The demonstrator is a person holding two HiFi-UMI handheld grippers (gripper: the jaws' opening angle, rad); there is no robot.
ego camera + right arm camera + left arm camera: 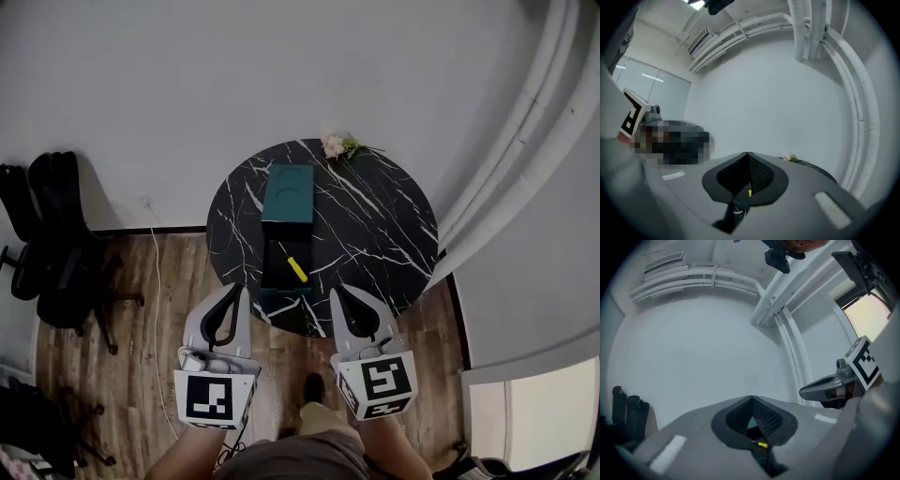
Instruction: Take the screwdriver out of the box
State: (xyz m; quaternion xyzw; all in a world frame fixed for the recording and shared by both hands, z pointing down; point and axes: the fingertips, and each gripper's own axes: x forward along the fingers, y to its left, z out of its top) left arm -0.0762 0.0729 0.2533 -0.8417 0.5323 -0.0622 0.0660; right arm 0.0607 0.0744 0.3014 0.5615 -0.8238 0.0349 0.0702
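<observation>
Left of the table, dark office chairs (pixel 52 234) stand on the wood floor (pixel 141 309), and a pale cable (pixel 157 281) runs down along the boards.

The left gripper (pixel 241 292) hovers short of the near edge of the round black marbled table (pixel 375 216). Its own view shows the jaws together at the tips with nothing between them. Its marker cube (pixel 211 397) carries a black-and-white square pattern only.

The teal box (pixel 281 272) sits on the left half of the table, its base at the near edge. Its lid (pixel 287 192) is folded back flat toward the table's middle. The screwdriver (pixel 296 269), with a yellow handle, lies slantwise inside the open base and nothing touches it.

A small sprig of flowers (pixel 337 146) lies at the far edge of the table.

The right gripper (pixel 337 292) also hovers short of the near edge, just right of the box. Its jaws are closed and empty. Its marker cube (pixel 382 382) shows a different square pattern.

Progress: the box is already open and the tool is exposed. No grasp has been made. Either gripper must part its jaws, reach into the base, close on the screwdriver and lift it clear.

Markings: no brand or legible writing is found. The lid appears to bear a round inset, but the view is too small to confirm this.
</observation>
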